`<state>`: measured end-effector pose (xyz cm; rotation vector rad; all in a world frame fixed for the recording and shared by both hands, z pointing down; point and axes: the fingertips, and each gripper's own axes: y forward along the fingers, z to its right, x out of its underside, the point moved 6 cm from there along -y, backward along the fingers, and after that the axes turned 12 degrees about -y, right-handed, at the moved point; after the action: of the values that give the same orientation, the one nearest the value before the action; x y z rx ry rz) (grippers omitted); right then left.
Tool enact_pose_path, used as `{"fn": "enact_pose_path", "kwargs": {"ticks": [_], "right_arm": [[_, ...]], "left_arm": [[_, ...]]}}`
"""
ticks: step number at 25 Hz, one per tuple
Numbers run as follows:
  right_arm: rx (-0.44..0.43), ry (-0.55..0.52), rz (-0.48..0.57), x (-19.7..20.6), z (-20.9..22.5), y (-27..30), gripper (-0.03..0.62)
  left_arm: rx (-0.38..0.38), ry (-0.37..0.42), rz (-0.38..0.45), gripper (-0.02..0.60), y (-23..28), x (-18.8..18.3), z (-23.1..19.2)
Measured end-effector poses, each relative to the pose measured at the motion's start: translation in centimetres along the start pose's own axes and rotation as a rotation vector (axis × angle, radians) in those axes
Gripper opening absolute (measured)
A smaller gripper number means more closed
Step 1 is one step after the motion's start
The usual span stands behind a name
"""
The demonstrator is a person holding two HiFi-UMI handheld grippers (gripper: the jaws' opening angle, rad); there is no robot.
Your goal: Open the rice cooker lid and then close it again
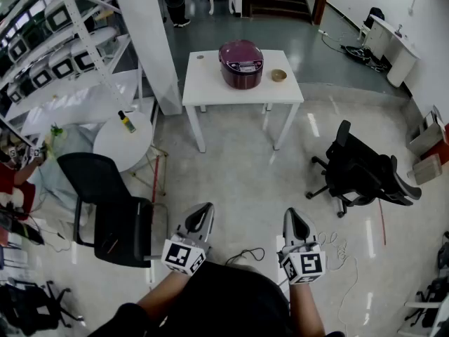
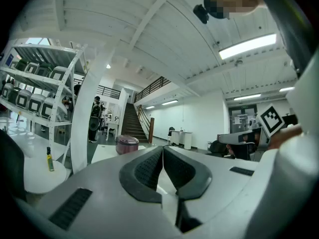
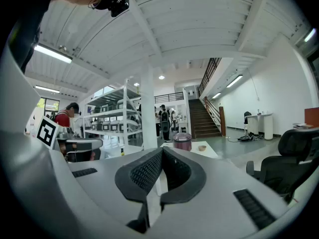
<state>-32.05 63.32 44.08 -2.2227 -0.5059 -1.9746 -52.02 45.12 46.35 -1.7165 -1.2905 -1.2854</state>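
A dark red rice cooker (image 1: 240,64) with its lid down stands on a white table (image 1: 210,90) far ahead of me. It shows small in the left gripper view (image 2: 126,144) and in the right gripper view (image 3: 182,142). My left gripper (image 1: 203,216) and right gripper (image 1: 295,221) are held close to my body, well short of the table. Both are shut with nothing between the jaws. Both point roughly level toward the table.
A small tan bowl (image 1: 278,75) sits on the table right of the cooker. A black office chair (image 1: 361,172) stands at right, another black chair (image 1: 112,209) at left beside a round white table (image 1: 119,142) with a bottle (image 1: 126,121). White shelving (image 1: 56,41) and a pillar (image 1: 147,34) stand left.
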Motion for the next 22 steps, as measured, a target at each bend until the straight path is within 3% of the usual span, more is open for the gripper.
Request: {"fn": "enact_pose_path", "kwargs": {"ticks": [6, 11, 22], "right_arm": [[0.003, -0.013, 0.015, -0.4, 1.0, -0.5, -0.002], [-0.001, 0.072, 0.028, -0.1, 1.7, -0.8, -0.002], [0.055, 0.027, 0.060, -1.0, 2.8, -2.0, 0.000]], "left_arm": [[0.007, 0.010, 0.025, 0.005, 0.7, -0.2, 0.9], [0.026, 0.007, 0.016, 0.005, 1.0, -0.1, 1.5], [0.068, -0.031, 0.016, 0.006, 1.1, 0.1, 2.0]]}}
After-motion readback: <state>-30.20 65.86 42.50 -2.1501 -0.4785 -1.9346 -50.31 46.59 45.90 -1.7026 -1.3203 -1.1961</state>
